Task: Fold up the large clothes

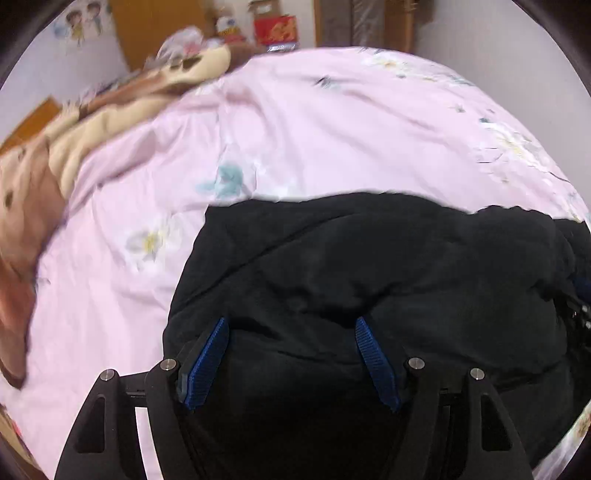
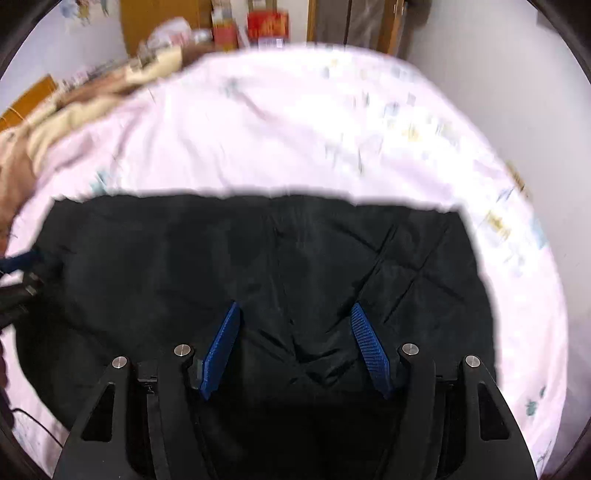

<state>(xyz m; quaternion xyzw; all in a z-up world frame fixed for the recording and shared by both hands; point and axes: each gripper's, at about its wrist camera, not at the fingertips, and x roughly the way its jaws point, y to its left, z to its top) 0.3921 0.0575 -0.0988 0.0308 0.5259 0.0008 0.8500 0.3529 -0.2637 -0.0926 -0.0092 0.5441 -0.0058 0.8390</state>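
A large black padded garment [image 1: 388, 258] lies spread on the pink flowered bed cover [image 1: 295, 122]. My left gripper [image 1: 291, 321] hangs over the garment's left part, pointing steeply down. It is open, and its blue pads [image 1: 210, 354] stand wide apart with only black cloth below them. In the right wrist view the same garment [image 2: 258, 251] fills the lower half of the picture. My right gripper [image 2: 293, 308] is open above its quilted right part. Each gripper shows blurred at the edge of the other's view, the left one [image 2: 18, 273] and the right one [image 1: 580, 295].
A brown and cream blanket [image 1: 55, 147] is bunched along the bed's left side. Behind the bed stand wooden furniture [image 1: 159, 26], a red box [image 1: 275, 29] and other clutter. A pale wall [image 2: 517, 92] borders the bed on the right.
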